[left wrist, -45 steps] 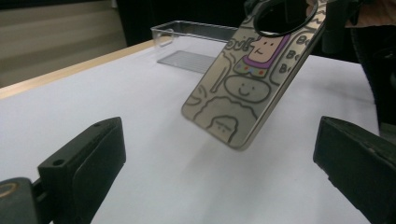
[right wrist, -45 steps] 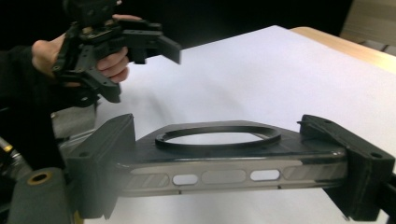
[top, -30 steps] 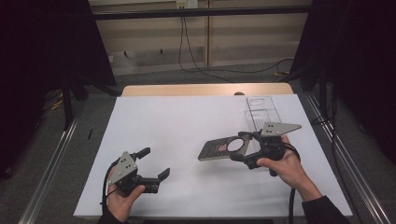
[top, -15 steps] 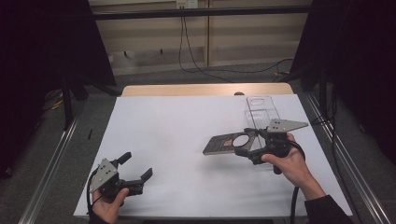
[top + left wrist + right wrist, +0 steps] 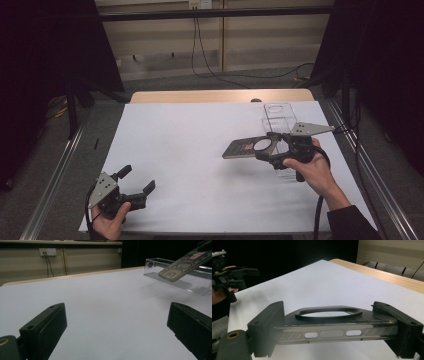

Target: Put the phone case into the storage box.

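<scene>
Phone case (image 5: 246, 148) sits clamped across its edges in my right gripper (image 5: 274, 150), lifted beside the clear box (image 5: 280, 116) (likely its destination); my left gripper (image 5: 136, 186) idles, spread.

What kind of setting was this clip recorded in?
Probably an indoor lab or recording station: a white-covered table flanked by black curtains, a wall power socket with trailing cables, and a hand-held black two-jaw right gripper clamping a grey phone case.
</scene>
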A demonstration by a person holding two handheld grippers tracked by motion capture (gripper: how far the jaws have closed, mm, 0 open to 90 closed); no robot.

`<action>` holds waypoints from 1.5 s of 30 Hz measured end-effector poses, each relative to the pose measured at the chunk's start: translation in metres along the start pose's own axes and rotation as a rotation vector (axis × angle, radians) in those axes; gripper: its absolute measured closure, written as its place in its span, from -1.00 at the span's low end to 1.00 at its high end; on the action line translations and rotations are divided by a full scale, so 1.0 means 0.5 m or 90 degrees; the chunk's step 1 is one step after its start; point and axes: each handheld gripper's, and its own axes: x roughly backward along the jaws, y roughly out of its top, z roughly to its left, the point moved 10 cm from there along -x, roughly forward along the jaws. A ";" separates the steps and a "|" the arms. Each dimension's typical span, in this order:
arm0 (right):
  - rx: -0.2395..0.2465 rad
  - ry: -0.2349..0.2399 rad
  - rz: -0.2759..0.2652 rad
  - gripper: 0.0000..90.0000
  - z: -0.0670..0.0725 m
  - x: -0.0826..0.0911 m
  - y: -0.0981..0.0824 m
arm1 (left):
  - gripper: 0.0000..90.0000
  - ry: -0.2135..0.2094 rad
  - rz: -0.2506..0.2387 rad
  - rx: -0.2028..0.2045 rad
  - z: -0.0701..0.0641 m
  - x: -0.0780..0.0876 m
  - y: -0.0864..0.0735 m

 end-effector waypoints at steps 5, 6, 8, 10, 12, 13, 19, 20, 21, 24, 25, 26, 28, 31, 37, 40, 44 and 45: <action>0.003 -0.013 -0.001 -0.73 -0.008 0.008 0.014 | -0.94 0.009 0.000 0.000 0.006 0.006 -0.004; 0.003 -0.016 -0.003 -0.73 -0.010 0.011 0.017 | -0.94 0.006 -0.009 0.009 0.007 0.006 0.000; 0.003 -0.022 -0.003 -0.73 -0.014 0.017 0.022 | -0.94 0.014 -0.010 0.006 0.011 0.006 0.003; 0.005 -0.027 -0.006 -0.73 -0.018 0.021 0.030 | -0.95 0.018 -0.009 0.008 0.013 0.004 0.001; 0.006 -0.029 -0.013 -0.73 -0.021 0.026 0.040 | -0.96 0.015 -0.006 0.001 0.015 0.002 -0.002; 0.007 -0.031 -0.016 -0.73 -0.024 0.028 0.045 | -0.97 0.014 -0.006 0.003 0.014 0.001 -0.002; 0.005 -0.047 -0.017 -0.73 -0.042 0.039 0.065 | -0.97 0.018 -0.009 0.000 0.016 0.001 -0.001; 0.005 -0.050 -0.016 -0.73 -0.044 0.040 0.067 | -0.98 0.016 -0.013 0.002 0.014 0.001 0.000; 0.007 -0.051 -0.016 -0.73 -0.047 0.041 0.070 | -0.97 0.019 -0.014 -0.001 0.014 0.001 0.002; 0.005 -0.059 -0.018 -0.73 -0.056 0.046 0.079 | -0.98 0.011 -0.015 0.002 0.011 0.000 0.001; 0.004 -0.065 -0.020 -0.73 -0.061 0.049 0.084 | -0.98 0.009 -0.015 0.005 0.011 0.000 0.001; 0.003 -0.067 -0.020 -0.73 -0.064 0.051 0.086 | -0.98 0.009 -0.015 0.005 0.011 -0.001 0.001; 0.002 -0.075 -0.020 -0.73 -0.073 0.057 0.094 | -0.98 0.004 -0.013 0.004 0.008 -0.001 0.000; 0.001 -0.089 -0.020 -0.73 -0.087 0.065 0.104 | -0.98 -0.003 -0.012 -0.001 0.004 -0.001 0.001; -0.002 -0.115 -0.017 -0.73 -0.115 0.082 0.119 | -0.98 -0.018 -0.014 -0.008 -0.008 0.002 0.006; -0.004 -0.127 -0.015 -0.73 -0.127 0.089 0.126 | -0.98 -0.019 -0.010 -0.003 -0.009 -0.002 0.002; -0.008 -0.149 -0.016 -0.73 -0.148 0.101 0.136 | -0.98 -0.019 -0.005 -0.008 -0.006 -0.003 0.000; -0.009 -0.153 -0.016 -0.73 -0.152 0.103 0.137 | -0.98 -0.019 -0.007 -0.005 -0.005 -0.003 0.001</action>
